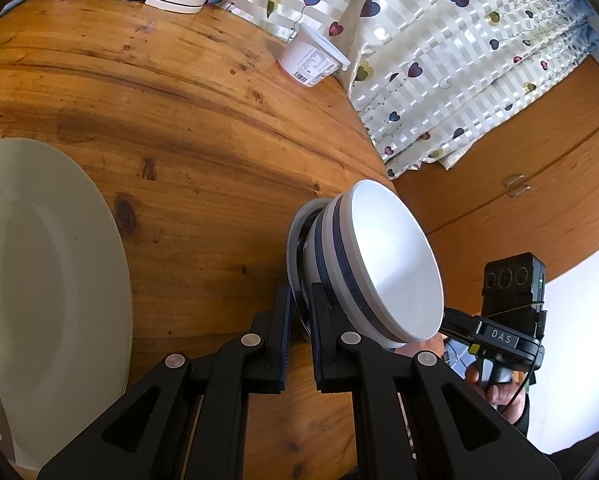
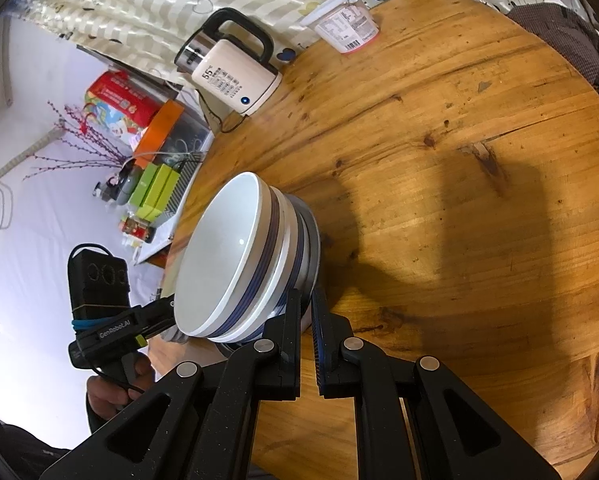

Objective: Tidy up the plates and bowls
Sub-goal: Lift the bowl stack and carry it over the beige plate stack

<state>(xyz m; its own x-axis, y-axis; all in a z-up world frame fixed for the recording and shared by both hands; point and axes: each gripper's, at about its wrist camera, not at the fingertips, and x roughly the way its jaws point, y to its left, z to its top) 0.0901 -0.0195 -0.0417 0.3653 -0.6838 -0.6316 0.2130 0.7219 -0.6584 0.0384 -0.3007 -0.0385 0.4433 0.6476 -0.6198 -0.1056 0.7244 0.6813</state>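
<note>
A stack of white bowls with blue bands [image 1: 379, 260] sits on a small plate [image 1: 297, 240] on the round wooden table [image 1: 179, 120]. My left gripper [image 1: 301, 312] is shut on the rim of that small plate, the bowls just right of its fingers. The right wrist view shows the same bowl stack [image 2: 235, 264] on the small plate [image 2: 313, 248], and my right gripper [image 2: 305, 312] is shut on the plate's rim from the opposite side. A large white plate [image 1: 47, 280] lies on the table at the left.
A white electric kettle [image 2: 235, 76] with its cord and a yogurt tub [image 2: 345, 26] stand at the table's far edge by a heart-patterned curtain [image 1: 439, 60]. A wooden cabinet [image 1: 519, 200] is beyond the table. Boxes and clutter [image 2: 151, 152] lie beside the table.
</note>
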